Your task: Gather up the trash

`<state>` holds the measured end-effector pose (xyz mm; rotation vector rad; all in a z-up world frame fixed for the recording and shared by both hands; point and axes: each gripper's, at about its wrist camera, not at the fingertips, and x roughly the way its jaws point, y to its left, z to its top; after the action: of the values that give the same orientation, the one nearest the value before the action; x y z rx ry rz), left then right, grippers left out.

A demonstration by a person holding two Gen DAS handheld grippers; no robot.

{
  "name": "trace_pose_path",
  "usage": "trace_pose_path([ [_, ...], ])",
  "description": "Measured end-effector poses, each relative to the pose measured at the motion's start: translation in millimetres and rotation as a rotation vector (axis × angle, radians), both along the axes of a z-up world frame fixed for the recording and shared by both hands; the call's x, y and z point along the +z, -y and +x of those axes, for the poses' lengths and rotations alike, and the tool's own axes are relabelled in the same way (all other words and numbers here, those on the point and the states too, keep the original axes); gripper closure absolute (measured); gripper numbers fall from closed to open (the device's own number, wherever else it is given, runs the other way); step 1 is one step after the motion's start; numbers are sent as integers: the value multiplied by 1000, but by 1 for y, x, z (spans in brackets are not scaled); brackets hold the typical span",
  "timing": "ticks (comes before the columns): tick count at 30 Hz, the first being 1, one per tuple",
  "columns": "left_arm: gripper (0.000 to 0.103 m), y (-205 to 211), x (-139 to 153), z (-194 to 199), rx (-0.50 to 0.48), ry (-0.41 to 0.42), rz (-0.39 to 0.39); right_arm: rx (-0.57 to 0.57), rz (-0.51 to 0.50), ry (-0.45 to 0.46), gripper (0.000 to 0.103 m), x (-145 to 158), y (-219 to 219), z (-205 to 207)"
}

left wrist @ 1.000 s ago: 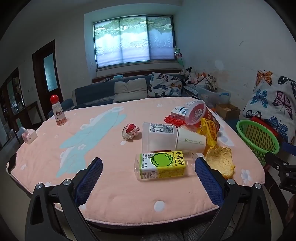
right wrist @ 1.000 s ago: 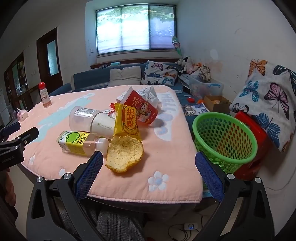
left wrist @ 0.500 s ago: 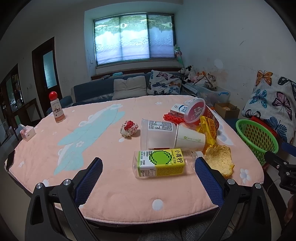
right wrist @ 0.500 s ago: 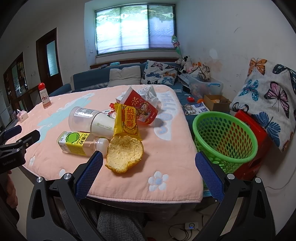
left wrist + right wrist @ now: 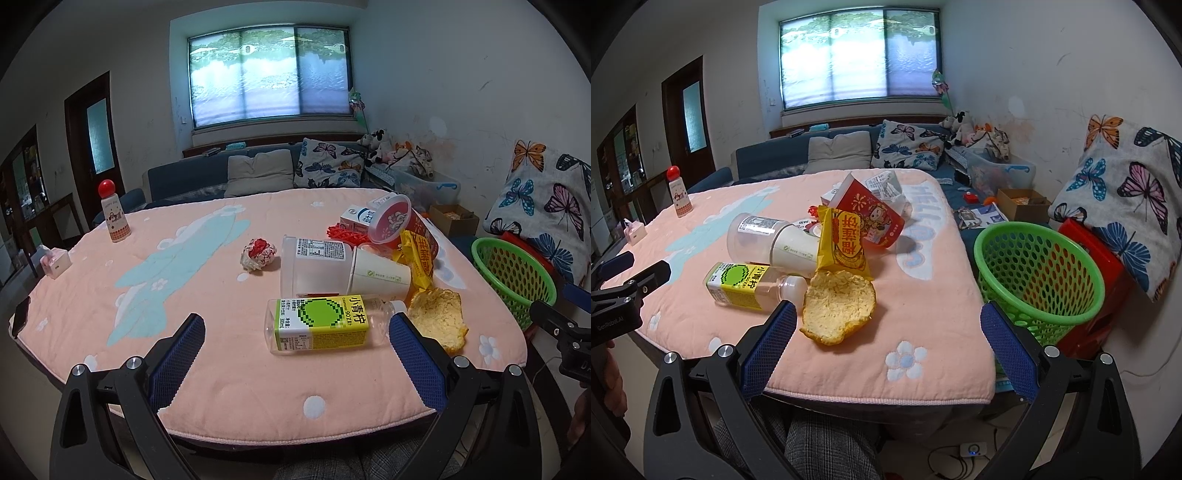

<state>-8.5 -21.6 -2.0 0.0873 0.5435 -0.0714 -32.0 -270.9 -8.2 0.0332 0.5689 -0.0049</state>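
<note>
The counter (image 5: 923, 325) wore a soft, matt quilted cloth in pink. Just ahead of the left tool (image 5: 295, 332), the clear plastic bottle (image 5: 321, 325) looked glossy, its green-and-yellow label smooth. Beyond it lay a frosted, matt plastic jar (image 5: 314, 266) and a matt white paper cup (image 5: 380, 275). Ahead of the right tool (image 5: 886, 317), the orange peel (image 5: 836, 306) showed a rough, pithy inside, and the yellow snack packet (image 5: 842, 243) was shiny foil-like film. To that tool's right, the green basket (image 5: 1038, 277) was smooth perforated plastic. Both tools had matt black plastic arms, metal screws and blue textured pads (image 5: 177, 358).
</note>
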Motion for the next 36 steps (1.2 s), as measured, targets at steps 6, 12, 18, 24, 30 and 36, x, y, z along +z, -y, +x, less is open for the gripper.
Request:
trace_pose_path([
  [6,6,1,-2,1,-3,-4,1,-3,0,0,4,0,1,1],
  [12,6,2,-3,2,-4,-6,1,-1,1,-3,4,0,2,2],
  [18,6,6,-5,5,-11,-12,5,-5,2,-7,4,0,2,5],
  [24,6,7,-5,8,-15,-16,4,-7,1,-9,4,-1,2,6],
  [30,6,6,-5,11,-13,-26,-3,-7,-1,-18,4,-2,1,9],
  [36,6,5,-6,14,-13,-31,-3,-9,-1,-28,4,-5,1,12],
])
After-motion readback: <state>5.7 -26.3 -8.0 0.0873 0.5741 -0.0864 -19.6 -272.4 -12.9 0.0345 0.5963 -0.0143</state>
